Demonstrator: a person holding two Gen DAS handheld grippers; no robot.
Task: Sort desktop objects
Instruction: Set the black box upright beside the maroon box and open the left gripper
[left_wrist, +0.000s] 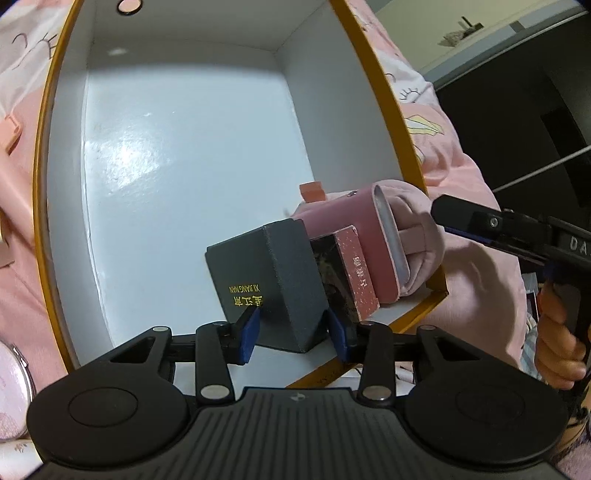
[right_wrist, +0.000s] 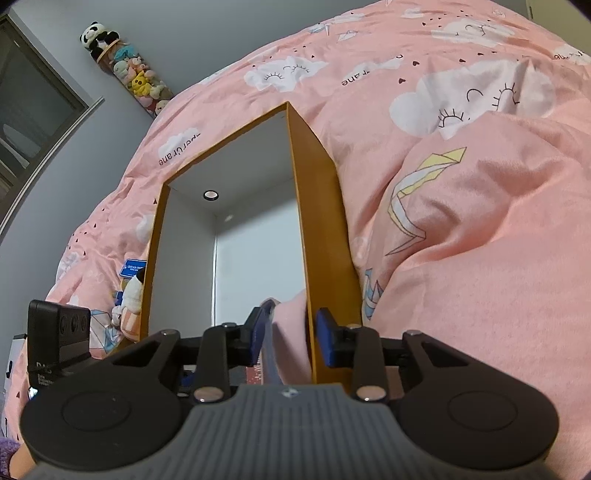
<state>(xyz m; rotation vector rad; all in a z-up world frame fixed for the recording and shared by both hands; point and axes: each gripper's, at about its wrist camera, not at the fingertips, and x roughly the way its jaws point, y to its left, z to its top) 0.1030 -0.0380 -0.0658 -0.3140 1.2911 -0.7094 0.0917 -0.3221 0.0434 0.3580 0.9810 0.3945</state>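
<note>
Our left gripper (left_wrist: 293, 332) is clamped on the dark grey box (left_wrist: 266, 280), standing it in the near corner of the orange-walled storage box (left_wrist: 388, 99) beside a speckled pink box (left_wrist: 360, 273). Our right gripper (right_wrist: 290, 334) pinches the pink pouch (right_wrist: 291, 332) together with the storage box's wall. We judge three items in place, with a round compact (left_wrist: 13, 391) and other bits outside on the pink quilt (right_wrist: 461, 240) left to sort.

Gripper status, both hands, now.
Left gripper: shut on the dark grey box.
Right gripper: fingers straddle the pink pouch and orange box wall; grip cannot be told.
</note>
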